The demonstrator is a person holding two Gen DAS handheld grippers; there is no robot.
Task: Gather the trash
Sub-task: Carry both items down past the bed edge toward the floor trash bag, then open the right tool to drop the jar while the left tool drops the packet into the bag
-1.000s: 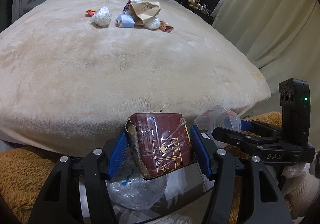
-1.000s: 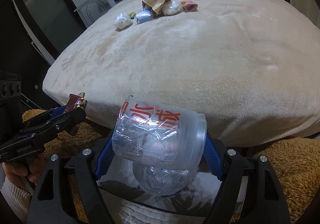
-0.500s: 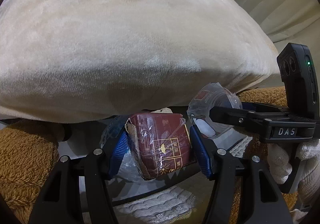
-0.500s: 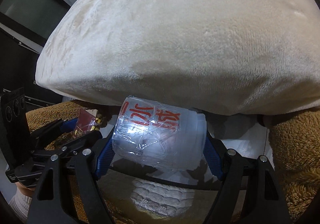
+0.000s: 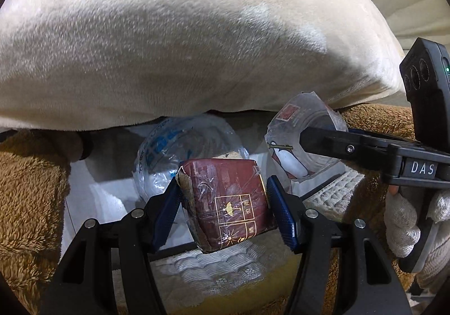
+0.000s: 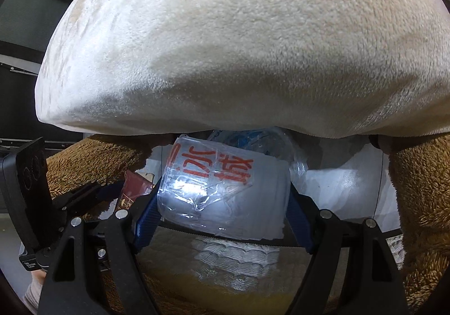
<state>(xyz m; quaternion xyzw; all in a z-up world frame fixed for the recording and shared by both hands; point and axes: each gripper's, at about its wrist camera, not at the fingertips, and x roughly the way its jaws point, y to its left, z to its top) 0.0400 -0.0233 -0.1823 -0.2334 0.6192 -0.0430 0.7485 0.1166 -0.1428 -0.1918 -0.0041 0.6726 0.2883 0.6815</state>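
both pieces of trash are hanging over the white bin bag

your left gripper [image 5: 223,202] is clamping the maroon box [image 5: 226,198], your right gripper [image 6: 222,197] the plastic cup [image 6: 222,188]; the bin bag [image 5: 107,191] is lying directly below both.

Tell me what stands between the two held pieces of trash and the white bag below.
Nothing visible blocks the dark red carton in the left claw or the clear cup in the right claw; the white bag gapes underneath.

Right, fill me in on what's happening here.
A person is collecting trash with two handheld grippers. The left gripper is shut on a dark red carton; the right gripper is shut on a clear plastic cup. Both hang low past the bed's edge, over a white-lined bin already holding a plastic bag.
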